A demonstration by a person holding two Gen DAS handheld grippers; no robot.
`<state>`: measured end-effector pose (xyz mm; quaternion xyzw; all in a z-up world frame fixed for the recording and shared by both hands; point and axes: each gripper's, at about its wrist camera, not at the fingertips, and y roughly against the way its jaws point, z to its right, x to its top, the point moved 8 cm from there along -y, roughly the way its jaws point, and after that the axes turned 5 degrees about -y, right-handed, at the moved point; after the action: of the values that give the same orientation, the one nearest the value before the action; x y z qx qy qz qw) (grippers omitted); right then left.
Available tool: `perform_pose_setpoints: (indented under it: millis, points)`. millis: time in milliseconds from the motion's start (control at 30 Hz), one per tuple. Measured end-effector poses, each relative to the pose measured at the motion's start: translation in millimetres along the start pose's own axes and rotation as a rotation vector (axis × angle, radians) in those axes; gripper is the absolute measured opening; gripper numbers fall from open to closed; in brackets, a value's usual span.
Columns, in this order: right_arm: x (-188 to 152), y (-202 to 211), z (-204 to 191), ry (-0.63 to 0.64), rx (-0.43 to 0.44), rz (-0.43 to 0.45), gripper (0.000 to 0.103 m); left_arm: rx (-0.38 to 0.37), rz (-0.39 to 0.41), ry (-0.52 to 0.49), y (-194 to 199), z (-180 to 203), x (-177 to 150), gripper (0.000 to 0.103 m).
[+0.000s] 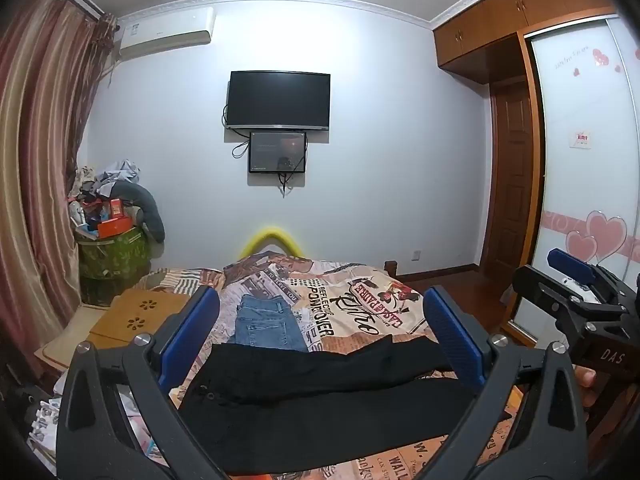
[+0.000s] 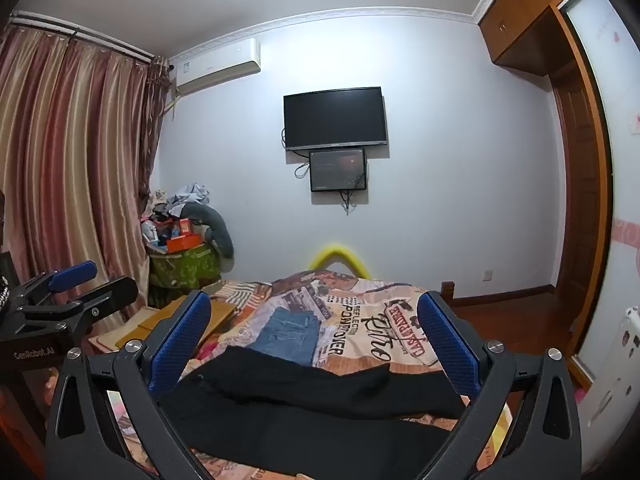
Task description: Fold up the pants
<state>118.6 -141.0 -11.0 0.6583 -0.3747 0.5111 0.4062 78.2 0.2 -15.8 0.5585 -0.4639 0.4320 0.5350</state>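
left tool (image 1: pixel 320 332): black frame, blue ribbed pads, silver screws | right tool (image 2: pixel 314 336): same build, "DAS" marking | fingers (image 1: pixel 586 380): bare skin

Dim, cool indoor light from overhead, brightest on the upper wall (image 1: pixel 360 60) near the ceiling; soft shadows, no hard glare. Strong fisheye bowing bends the curtain (image 1: pixel 36 152) and wardrobe (image 1: pixel 520 20), with black vignette at the corners. Focus mostly sharp; black pants (image 1: pixel 320 412) show almost no fabric detail.
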Motion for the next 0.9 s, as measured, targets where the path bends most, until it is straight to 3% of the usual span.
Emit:
perform_pose_setpoints:
  millis: [900]
  points:
    - [0,3,-1,0.012,-0.023,-0.014,0.103,0.009,0.012,-0.008,-3,2,-2,0.103]
